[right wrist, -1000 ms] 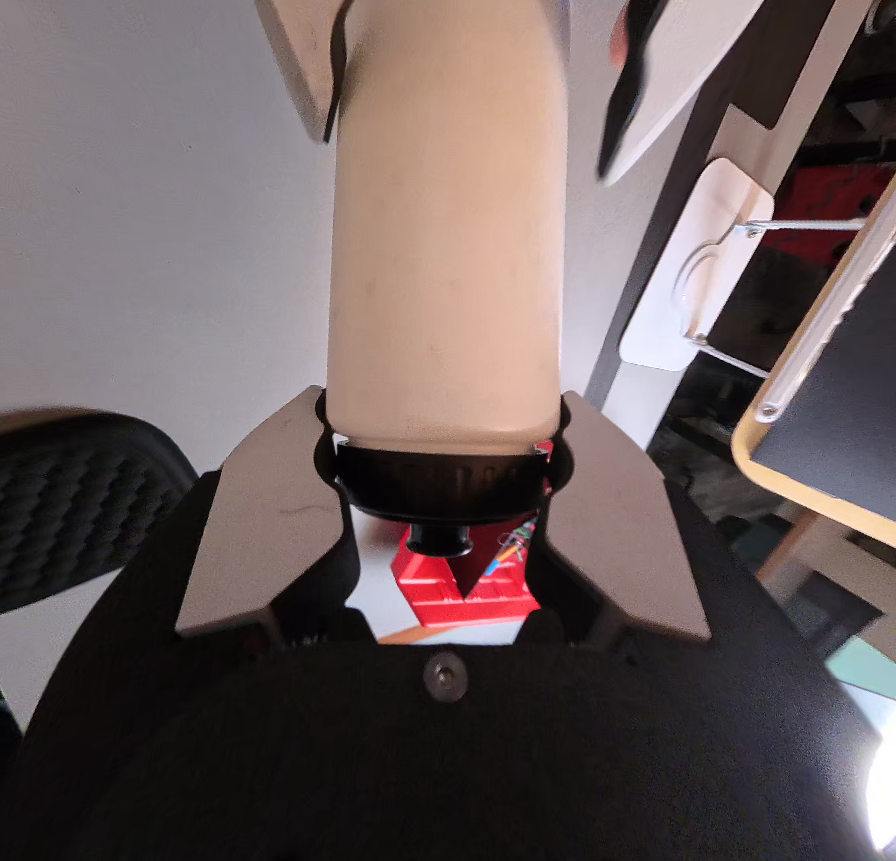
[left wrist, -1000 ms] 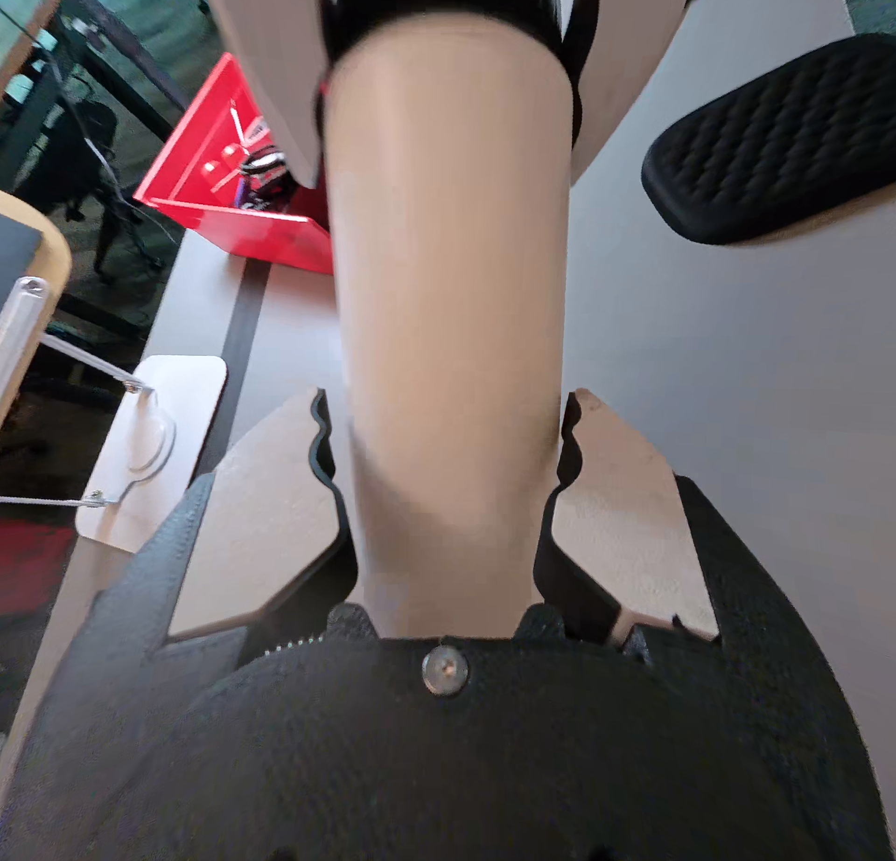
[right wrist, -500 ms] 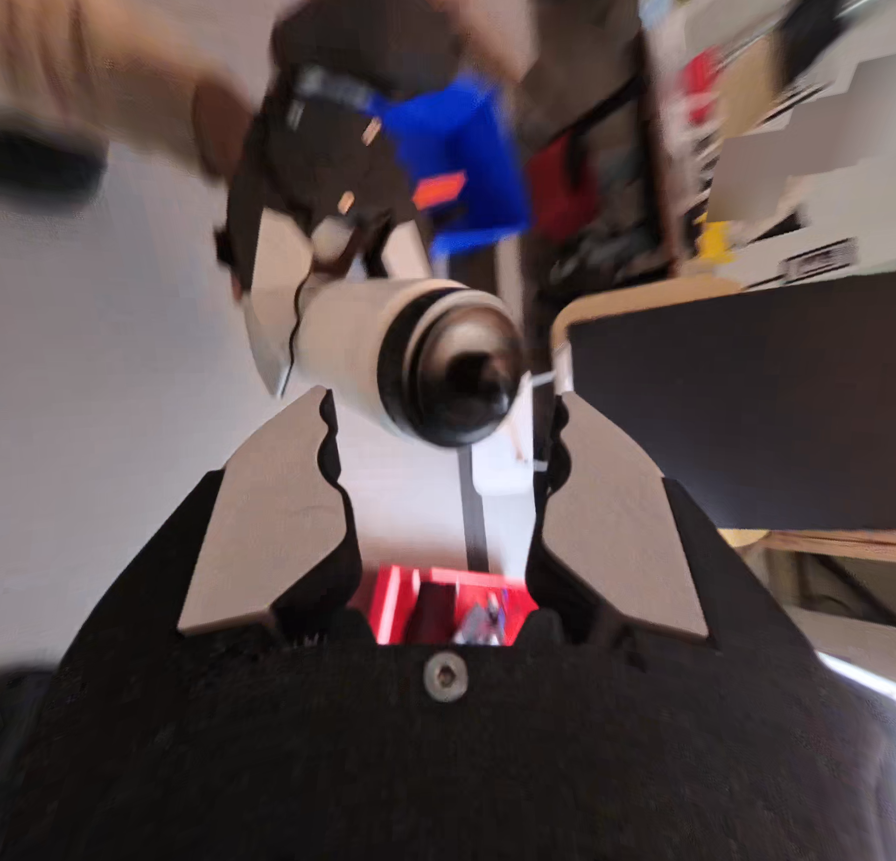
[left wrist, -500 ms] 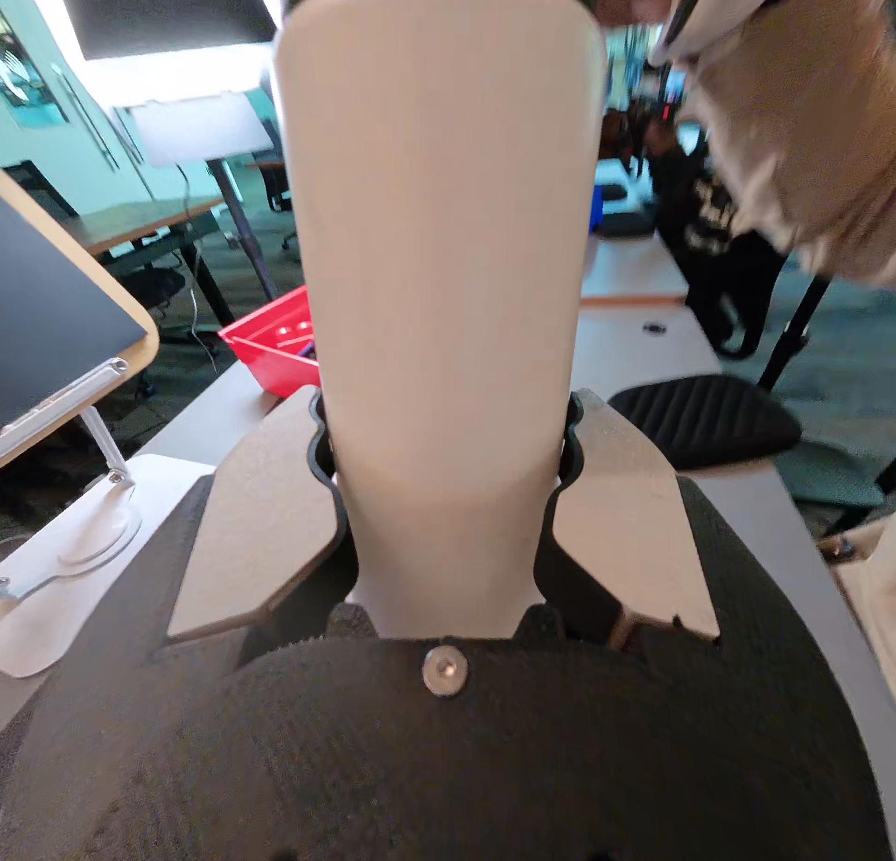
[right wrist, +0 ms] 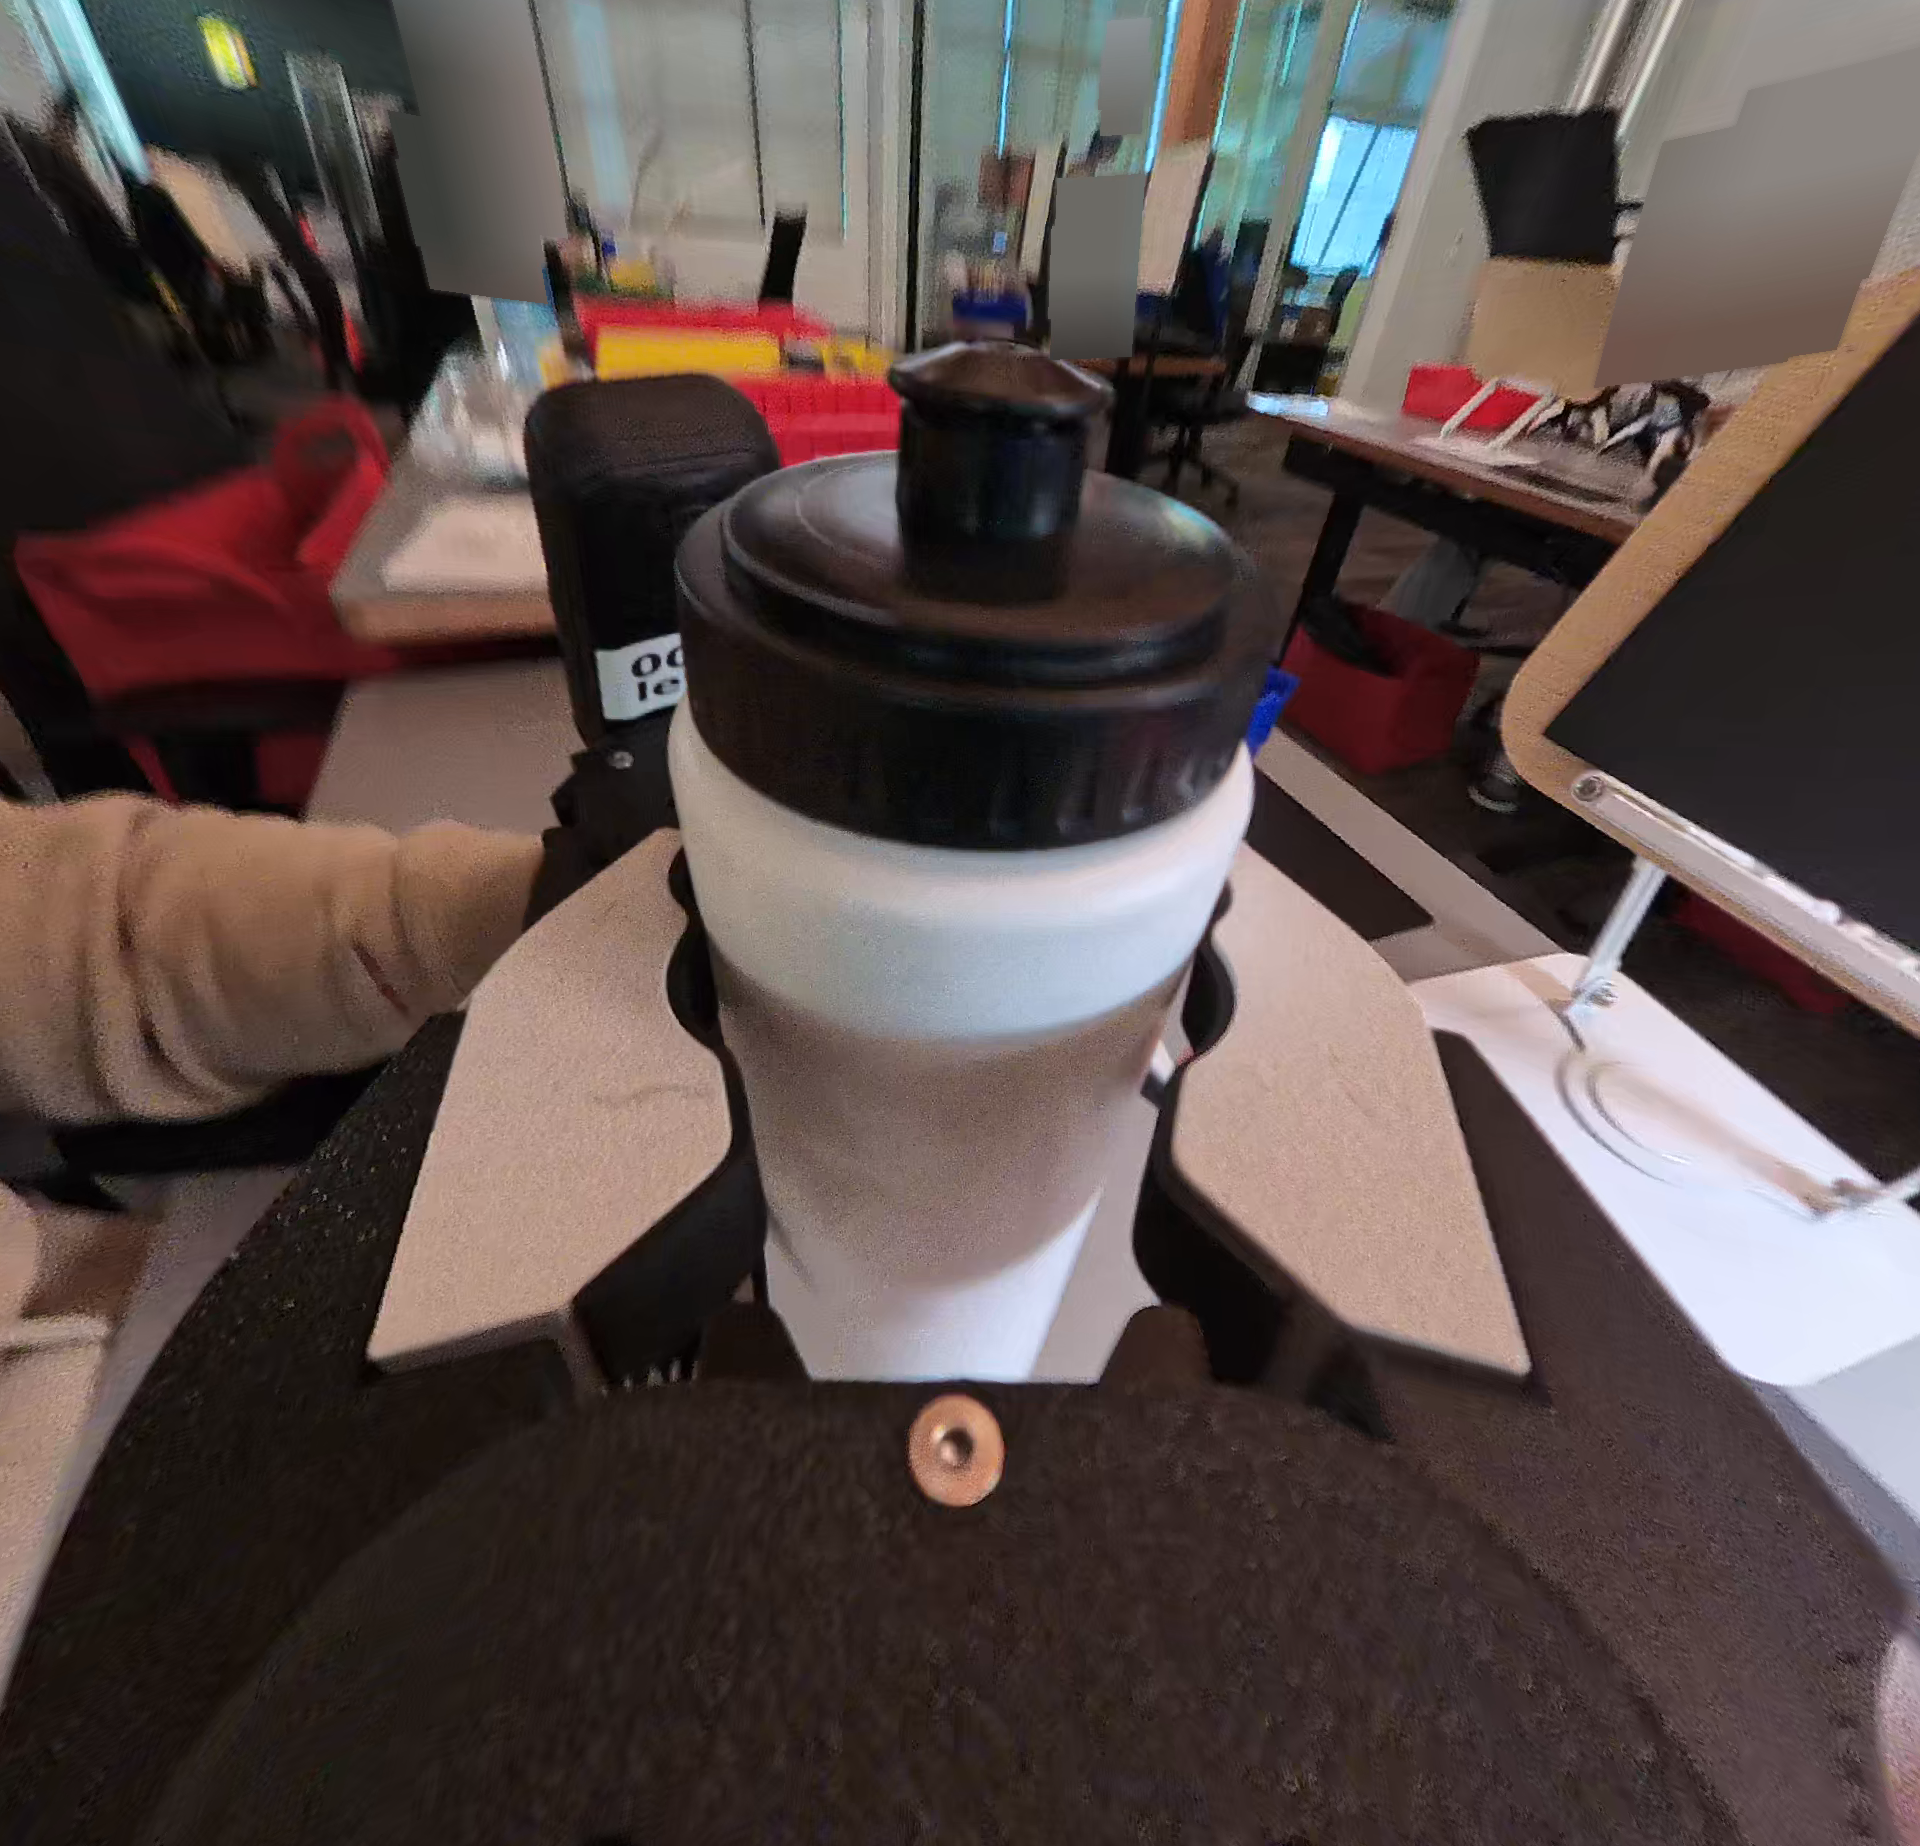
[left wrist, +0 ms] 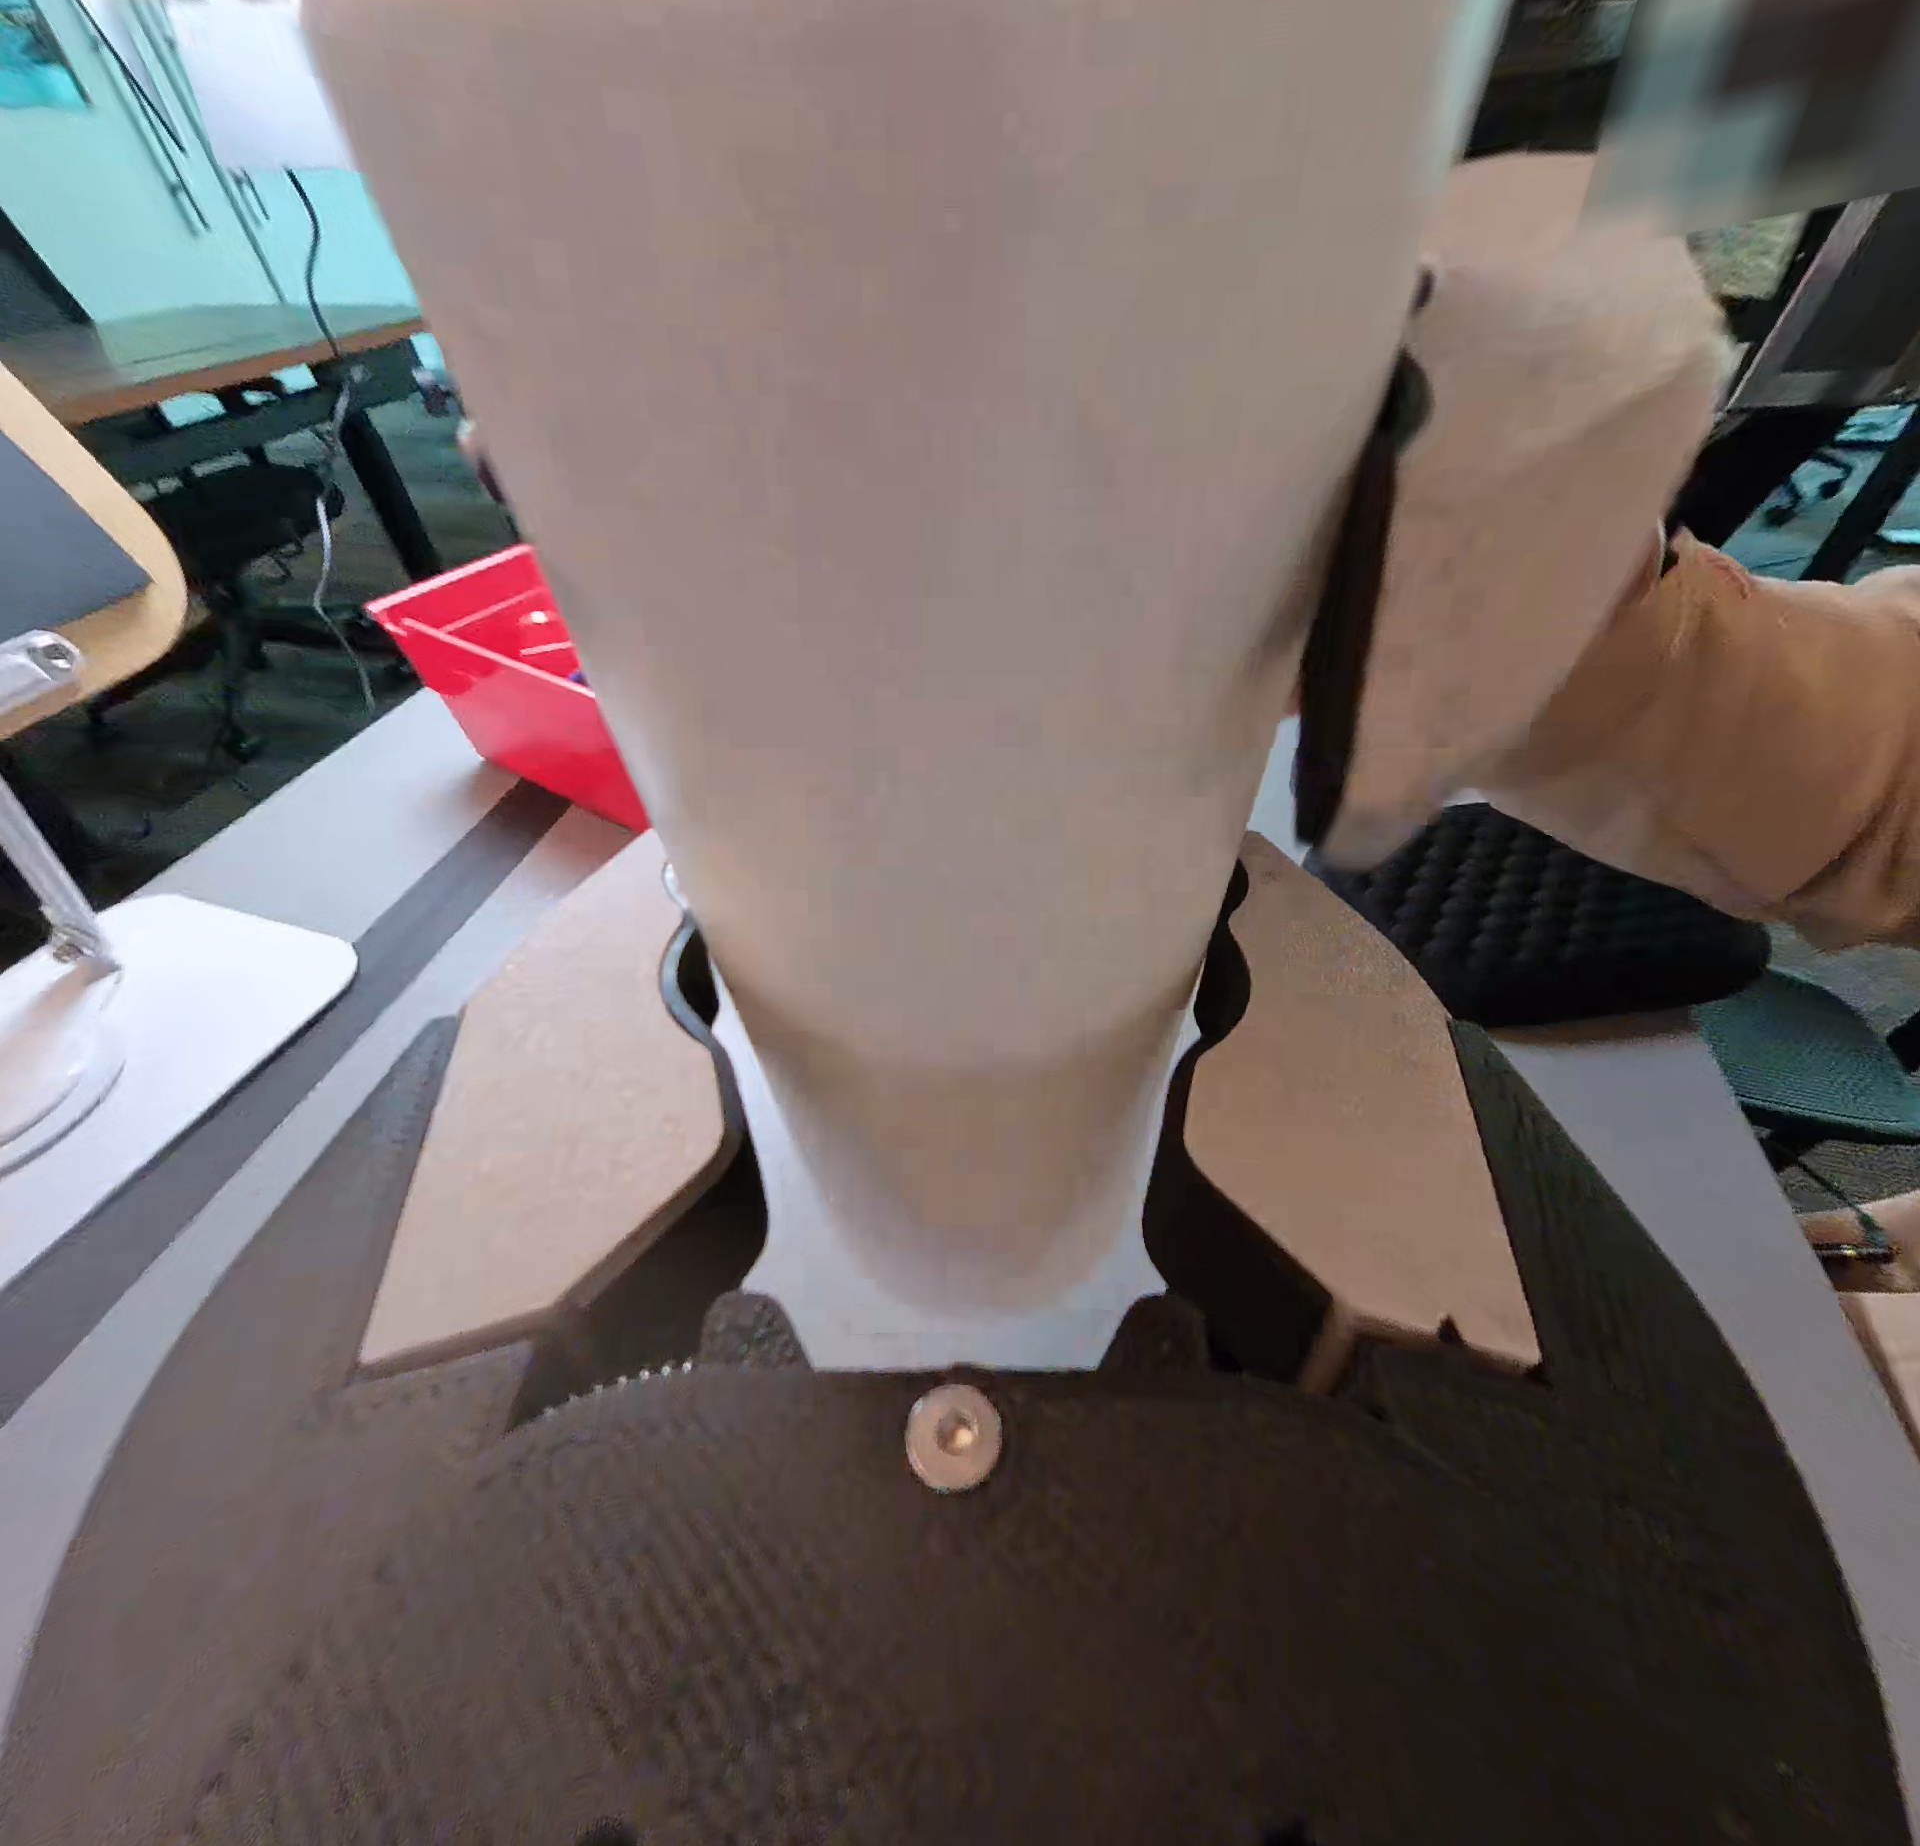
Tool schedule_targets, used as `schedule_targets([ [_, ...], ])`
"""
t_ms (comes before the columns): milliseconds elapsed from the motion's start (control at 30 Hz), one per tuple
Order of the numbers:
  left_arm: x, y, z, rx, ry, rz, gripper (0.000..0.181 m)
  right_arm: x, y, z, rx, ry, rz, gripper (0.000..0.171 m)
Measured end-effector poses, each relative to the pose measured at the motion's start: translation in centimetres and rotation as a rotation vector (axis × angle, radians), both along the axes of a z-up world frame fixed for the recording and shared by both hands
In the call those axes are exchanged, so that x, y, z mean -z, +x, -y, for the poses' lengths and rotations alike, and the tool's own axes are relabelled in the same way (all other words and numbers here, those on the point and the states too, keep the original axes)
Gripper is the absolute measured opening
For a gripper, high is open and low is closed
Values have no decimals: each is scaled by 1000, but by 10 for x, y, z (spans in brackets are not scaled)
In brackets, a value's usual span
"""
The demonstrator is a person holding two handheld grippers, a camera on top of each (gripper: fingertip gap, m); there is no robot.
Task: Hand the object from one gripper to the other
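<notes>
1. Left jaws: my left gripper [left wrist: 951, 939] is clenched on the bottle [left wrist: 914, 446]. Both fingertips press on the white wall at the narrow end nearest the left wrist camera. The body widens away from the camera and fills the upper part of the view; its far end is out of frame.

2. Right jaws: my right gripper [right wrist: 951, 923] is grasping the same bottle [right wrist: 956, 965]. Its fingertips meet the white wall on both sides, just under the shoulder. The black screw cap [right wrist: 966, 674] with its pull spout stands above the fingers, and the bottle is upright in this view.

3. Bottle location: it is held in the air between both grippers, clear of the grey worktop [left wrist: 343, 840]. Nothing else touches it.

4. Surroundings, left wrist view:
- A red bin [left wrist: 499, 674] sits on the worktop behind the bottle, to the left.
- A white stand base [left wrist: 197, 996] rests at the left edge.
- A black mesh pad [left wrist: 1538, 923] lies to the right.
- A beige sleeve [left wrist: 1714, 716] reaches in from the right, motion-blurred.

5. Surroundings, right wrist view:
- A beige sleeve [right wrist: 208, 944] enters from the left, beside a black block [right wrist: 623, 529] just behind the bottle.
- The white stand base [right wrist: 1662, 1225] lies to the right on the worktop [right wrist: 436, 757].
</notes>
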State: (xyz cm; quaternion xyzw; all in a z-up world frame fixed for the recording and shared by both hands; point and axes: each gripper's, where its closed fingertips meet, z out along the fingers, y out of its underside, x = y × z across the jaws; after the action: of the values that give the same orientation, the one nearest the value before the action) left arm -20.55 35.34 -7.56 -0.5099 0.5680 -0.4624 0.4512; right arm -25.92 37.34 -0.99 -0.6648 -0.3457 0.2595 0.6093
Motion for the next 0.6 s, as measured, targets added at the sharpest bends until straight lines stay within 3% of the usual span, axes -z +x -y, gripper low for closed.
schedule_targets([
  [67,1,-2,-5,-11,-13,-2,92,3,-6,-5,9,16,114,89],
  [200,-21,-19,-22,-54,-66,76,85,-10,15,-20,53,17,162,87],
  [400,-61,-62,-63,-223,42,209,62,-47,150,-71,389,-78,195,88],
  [600,-72,-81,-78,-274,50,261,41,-22,289,-122,764,-200,526,88],
])
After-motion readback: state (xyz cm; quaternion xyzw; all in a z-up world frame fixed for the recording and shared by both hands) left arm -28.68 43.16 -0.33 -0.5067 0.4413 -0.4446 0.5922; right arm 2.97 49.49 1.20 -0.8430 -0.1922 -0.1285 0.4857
